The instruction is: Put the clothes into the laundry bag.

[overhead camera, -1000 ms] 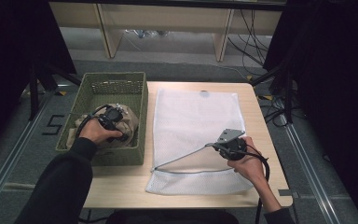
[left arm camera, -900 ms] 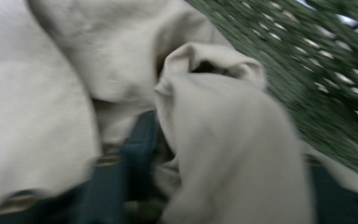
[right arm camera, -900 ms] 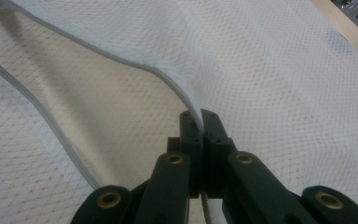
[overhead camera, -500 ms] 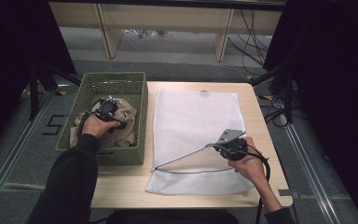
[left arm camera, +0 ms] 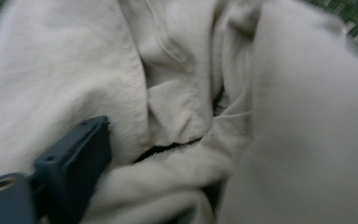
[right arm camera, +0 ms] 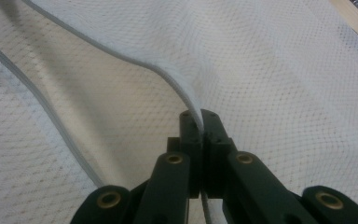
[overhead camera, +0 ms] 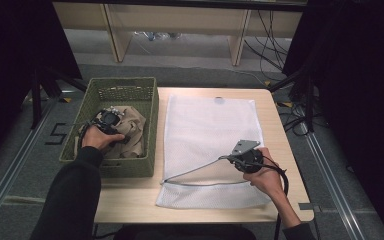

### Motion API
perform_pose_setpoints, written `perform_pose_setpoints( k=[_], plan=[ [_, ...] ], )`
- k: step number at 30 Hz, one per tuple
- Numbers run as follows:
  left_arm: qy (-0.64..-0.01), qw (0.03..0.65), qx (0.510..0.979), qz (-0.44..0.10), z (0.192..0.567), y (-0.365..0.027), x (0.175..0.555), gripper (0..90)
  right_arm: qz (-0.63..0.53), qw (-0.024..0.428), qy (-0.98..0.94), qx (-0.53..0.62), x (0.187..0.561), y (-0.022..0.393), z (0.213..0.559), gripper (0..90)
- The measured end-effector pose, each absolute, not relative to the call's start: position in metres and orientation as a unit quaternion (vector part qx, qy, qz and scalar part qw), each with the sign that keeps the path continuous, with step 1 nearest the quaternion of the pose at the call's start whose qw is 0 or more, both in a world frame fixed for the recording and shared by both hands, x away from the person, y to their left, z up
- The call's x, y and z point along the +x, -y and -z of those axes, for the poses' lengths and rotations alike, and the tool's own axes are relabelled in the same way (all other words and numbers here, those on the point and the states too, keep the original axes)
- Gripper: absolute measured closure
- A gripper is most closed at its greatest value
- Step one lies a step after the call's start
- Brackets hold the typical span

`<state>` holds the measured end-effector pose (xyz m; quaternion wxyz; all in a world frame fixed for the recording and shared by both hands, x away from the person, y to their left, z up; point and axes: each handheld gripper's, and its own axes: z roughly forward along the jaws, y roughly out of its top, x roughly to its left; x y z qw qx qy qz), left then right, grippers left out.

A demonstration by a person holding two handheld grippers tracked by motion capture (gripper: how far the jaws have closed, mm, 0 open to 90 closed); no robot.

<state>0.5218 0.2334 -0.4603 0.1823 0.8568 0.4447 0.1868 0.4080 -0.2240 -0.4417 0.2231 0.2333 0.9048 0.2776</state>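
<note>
high view: left gripper [overhead camera: 111, 120], jaws just widening, is pressing into soft beige cloth [overhead camera: 130, 131]; right gripper [overhead camera: 226, 158] is pinching the mesh bag's [overhead camera: 212, 125] limp hem.

A pale wooden worktop [overhead camera: 280, 125] stands on a grey floor [overhead camera: 340, 165], where a metal rail [overhead camera: 10, 170] runs along each side. Beyond it, light wooden shelving [overhead camera: 180, 20] has loose cables [overhead camera: 270, 45] trailing below, and black curtains [overhead camera: 360, 75] darken both flanks
</note>
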Motion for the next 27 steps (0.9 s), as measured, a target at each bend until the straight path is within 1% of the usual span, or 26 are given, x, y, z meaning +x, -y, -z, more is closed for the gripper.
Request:
perform_pose_setpoints(
  k=[1,3,4,5,6,7,8,10,12,15,16,18,19,20,22,25,27],
  plan=[
    [-0.443,0.167,0.86,-0.19,0.466,-0.231,0.524,0.0,-0.277,0.223,-0.905,0.232,0.408,0.225,0.442,89.7],
    [-0.442,0.154,0.865,-0.182,0.475,-0.229,0.526,0.0,-0.277,0.223,-0.905,0.232,0.408,0.225,0.442,89.7],
    [-0.443,0.151,0.867,-0.173,0.476,-0.23,0.527,0.0,-0.276,0.216,-0.905,0.241,0.407,0.224,0.442,89.6],
    [-0.455,0.165,0.859,-0.165,0.479,-0.23,0.527,0.0,-0.276,0.216,-0.905,0.241,0.407,0.224,0.442,89.6],
    [-0.46,0.164,0.859,-0.152,0.479,-0.231,0.527,1.0,-0.277,0.217,-0.904,0.242,0.406,0.224,0.442,89.6],
    [-0.462,0.172,0.858,-0.144,0.479,-0.233,0.527,8.5,-0.277,0.217,-0.905,0.24,0.406,0.224,0.441,89.6],
    [-0.464,0.178,0.857,-0.133,0.478,-0.235,0.526,19.0,-0.277,0.218,-0.905,0.237,0.407,0.224,0.441,89.6],
    [-0.468,0.191,0.855,-0.118,0.477,-0.237,0.524,35.8,-0.278,0.218,-0.904,0.24,0.406,0.224,0.441,89.6],
    [-0.47,0.201,0.852,-0.111,0.476,-0.239,0.524,45.3,-0.278,0.218,-0.903,0.245,0.406,0.223,0.442,89.6],
    [-0.466,0.216,0.85,-0.118,0.474,-0.24,0.522,59.9,-0.277,0.216,-0.905,0.239,0.406,0.224,0.441,89.7],
    [-0.463,0.217,0.851,-0.119,0.472,-0.24,0.521,59.9,-0.277,0.216,-0.905,0.239,0.406,0.224,0.441,89.7],
    [-0.465,0.234,0.845,-0.122,0.468,-0.243,0.519,63.2,-0.277,0.215,-0.904,0.244,0.406,0.224,0.441,89.7],
    [-0.468,0.253,0.837,-0.129,0.466,-0.245,0.518,64.1,-0.282,0.224,-0.901,0.243,0.407,0.224,0.442,89.7],
    [-0.471,0.266,0.831,-0.131,0.463,-0.247,0.516,65.0,-0.278,0.213,-0.903,0.25,0.406,0.224,0.441,89.7],
    [-0.47,0.288,0.824,-0.13,0.455,-0.25,0.514,65.9,-0.277,0.214,-0.903,0.247,0.407,0.225,0.441,89.7],
    [-0.469,0.338,0.806,-0.128,0.435,-0.256,0.509,66.4,-0.279,0.215,-0.903,0.245,0.407,0.225,0.441,89.7],
    [-0.473,0.378,0.785,-0.132,0.423,-0.259,0.504,66.6,-0.282,0.217,-0.901,0.247,0.407,0.225,0.44,89.7]
  ],
)
